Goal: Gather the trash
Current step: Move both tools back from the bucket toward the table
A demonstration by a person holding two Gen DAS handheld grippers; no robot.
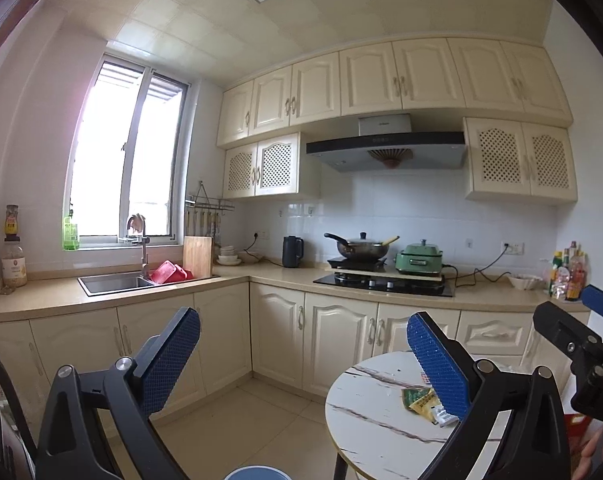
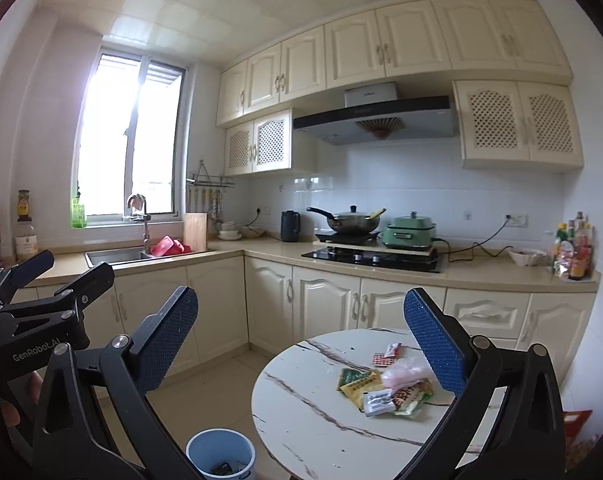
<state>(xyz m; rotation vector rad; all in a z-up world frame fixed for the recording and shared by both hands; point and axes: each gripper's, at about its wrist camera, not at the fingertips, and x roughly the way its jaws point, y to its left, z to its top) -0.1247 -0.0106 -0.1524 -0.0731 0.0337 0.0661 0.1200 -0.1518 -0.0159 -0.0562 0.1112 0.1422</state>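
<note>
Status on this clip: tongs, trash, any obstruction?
Left tongs open, empty. Right tongs open, empty. Wrappers piled on round table; blue bin on floor beside it. Nothing blocking.

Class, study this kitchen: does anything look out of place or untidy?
Yes: empty snack wrappers and a pink plastic bag lie scattered on the round marble table, not in the blue bin beside it.

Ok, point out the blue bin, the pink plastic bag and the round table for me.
blue bin (image 2: 220,450), right wrist view, front of its rim.
pink plastic bag (image 2: 405,372), right wrist view, middle of the bag.
round table (image 2: 301,392), right wrist view, bare marbled top.
</note>
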